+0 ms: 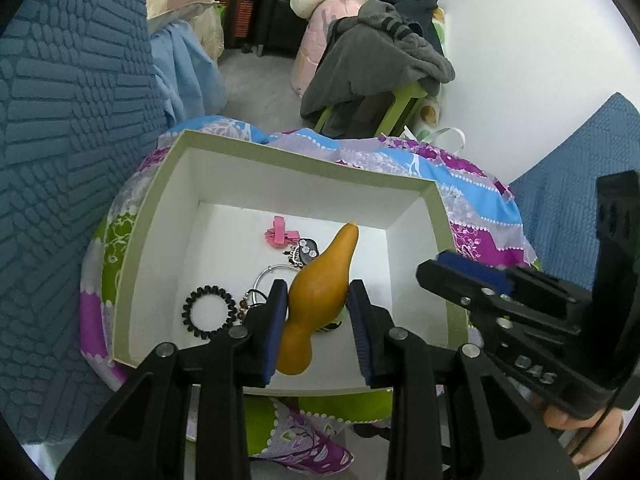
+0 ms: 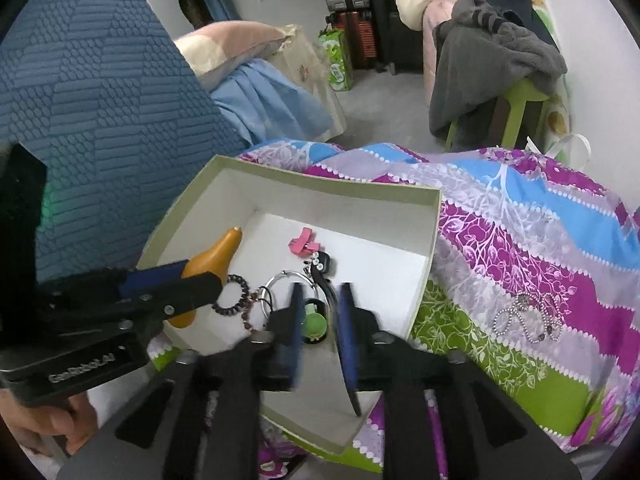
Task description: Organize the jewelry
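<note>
In the left wrist view, the left gripper (image 1: 318,312) pinches an orange gourd-shaped pendant (image 1: 316,296) between its blue pads, over the inside of an open box (image 1: 280,160) with green rim and white walls. The long axis of the gourd runs away from the camera and a little to the right; its narrow tip points to the far wall of the box, the round end is toward the gripper. On the box floor lie a pink clip (image 1: 280,234), a black spiral hair tie (image 1: 209,309) and a silver ring (image 1: 276,276). The box rests on a flowered quilt (image 1: 472,200).

In the right wrist view, the right gripper (image 2: 320,320) is spread and holds nothing, above the near part of the box. A green small object (image 2: 314,322) lies between its fingers. A beaded necklace (image 2: 528,316) lies on the quilt, outside the box, to the right.
</note>
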`<state>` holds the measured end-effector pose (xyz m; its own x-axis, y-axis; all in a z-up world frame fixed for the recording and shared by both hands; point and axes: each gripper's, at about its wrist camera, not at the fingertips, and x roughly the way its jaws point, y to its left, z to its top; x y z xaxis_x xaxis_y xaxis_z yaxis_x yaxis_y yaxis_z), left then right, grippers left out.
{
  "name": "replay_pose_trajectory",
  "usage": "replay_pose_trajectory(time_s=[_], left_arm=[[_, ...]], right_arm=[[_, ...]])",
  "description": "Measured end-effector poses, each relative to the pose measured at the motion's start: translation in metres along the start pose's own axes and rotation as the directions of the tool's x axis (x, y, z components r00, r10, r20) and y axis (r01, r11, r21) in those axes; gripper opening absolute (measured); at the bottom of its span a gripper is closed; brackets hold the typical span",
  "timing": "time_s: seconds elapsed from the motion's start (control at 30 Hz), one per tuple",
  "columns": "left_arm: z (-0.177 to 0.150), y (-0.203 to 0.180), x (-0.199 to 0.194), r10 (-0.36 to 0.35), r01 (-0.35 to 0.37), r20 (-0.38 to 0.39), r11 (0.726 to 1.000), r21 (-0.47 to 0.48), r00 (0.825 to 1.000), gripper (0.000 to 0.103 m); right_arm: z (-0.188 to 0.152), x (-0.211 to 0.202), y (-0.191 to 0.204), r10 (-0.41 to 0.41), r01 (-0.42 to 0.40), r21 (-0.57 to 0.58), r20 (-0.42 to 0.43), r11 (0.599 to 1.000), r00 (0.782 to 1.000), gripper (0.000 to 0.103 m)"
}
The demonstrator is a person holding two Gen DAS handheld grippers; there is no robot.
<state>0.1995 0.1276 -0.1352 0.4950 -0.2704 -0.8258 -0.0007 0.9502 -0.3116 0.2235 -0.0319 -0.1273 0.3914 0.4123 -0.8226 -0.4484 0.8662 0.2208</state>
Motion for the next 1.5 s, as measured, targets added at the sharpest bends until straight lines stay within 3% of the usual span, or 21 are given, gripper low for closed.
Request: replay_pose_trajectory(time_s=[0.07, 0.13, 0.23, 0.47, 0.6, 0.7, 0.97, 1.03, 1.1, 1.13, 1.2, 1.23, 1.33, 1.5], left_arm=[[0.0, 0.001, 0.001, 0.005, -0.005, -0.005, 1.0, -0.009, 1.0, 0.035], [0.0, 0.003, 0.0, 0.005, -0.005, -0.002, 1.0, -0.02, 1.0, 0.057], [-0.002, 0.002, -0.002, 0.024, -0.024, 0.019, 0.999, -0.023, 1.0, 0.065], [-0.01, -0.004, 0.0, 0.026, -0.026, 0.011, 1.0, -0.002, 1.0, 0.065], [-0.014, -0.009, 0.0, 0.028, -0.028, 0.017, 1.0, 0.008, 0.999, 0.065], [-0.016, -0.011, 0.003, 0.023, -0.023, 0.007, 1.0, 0.001, 1.0, 0.065], [-0.021, -0.017, 0.006, 0.029, -0.028, -0.007, 1.0, 0.01, 1.0, 0.065], [-0.021, -0.018, 0.007, 0.031, -0.031, -0.009, 0.999, 0.014, 0.999, 0.065], [-0.021, -0.02, 0.008, 0.035, -0.034, -0.014, 0.999, 0.018, 0.999, 0.065], [-0.021, -0.019, 0.008, 0.036, -0.035, -0.013, 0.999, 0.016, 0.999, 0.065], [-0.019, -0.02, 0.007, 0.028, -0.028, -0.008, 1.0, 0.007, 1.0, 0.065], [-0.019, -0.02, 0.007, 0.025, -0.025, -0.004, 1.0, 0.004, 1.0, 0.065], [-0.016, -0.023, 0.006, 0.03, -0.03, -0.004, 1.0, 0.008, 1.0, 0.065], [-0.011, -0.028, -0.004, 0.014, -0.014, 0.011, 1.0, 0.011, 1.0, 0.065]], right_arm=[[0.001, -0.007, -0.003, 0.009, -0.009, -0.001, 0.025, 1.0, 1.0, 0.051], [0.004, -0.018, -0.009, 0.012, -0.012, 0.006, 0.066, 1.0, 0.998, 0.058], [0.006, -0.034, -0.025, -0.006, 0.003, 0.022, 0.13, 1.0, 0.991, 0.068], [-0.008, -0.036, -0.102, -0.141, 0.123, 0.112, 0.168, 0.986, 0.976, 0.068], [-0.026, -0.01, -0.15, -0.217, 0.199, 0.156, 0.107, 0.967, 0.97, 0.068], [-0.042, 0.011, -0.178, -0.231, 0.218, 0.19, 0.051, 0.957, 0.972, 0.068], [-0.066, 0.051, -0.205, -0.299, 0.3, 0.154, -0.03, 0.942, 0.954, 0.067], [-0.069, 0.051, -0.21, -0.289, 0.286, 0.166, -0.007, 0.944, 0.957, 0.065], [-0.068, 0.049, -0.212, -0.282, 0.278, 0.175, -0.001, 0.944, 0.959, 0.055], [-0.067, 0.049, -0.21, -0.312, 0.31, 0.159, -0.014, 0.937, 0.95, 0.044], [-0.067, 0.049, -0.207, -0.303, 0.302, 0.142, -0.013, 0.943, 0.953, 0.027], [-0.066, 0.049, -0.205, -0.301, 0.3, 0.133, -0.015, 0.944, 0.953, 0.009], [-0.066, 0.051, -0.197, -0.323, 0.324, 0.098, -0.026, 0.941, 0.946, 0.004], [-0.069, 0.033, -0.189, -0.294, 0.291, 0.131, 0.003, 0.948, 0.956, 0.002]])
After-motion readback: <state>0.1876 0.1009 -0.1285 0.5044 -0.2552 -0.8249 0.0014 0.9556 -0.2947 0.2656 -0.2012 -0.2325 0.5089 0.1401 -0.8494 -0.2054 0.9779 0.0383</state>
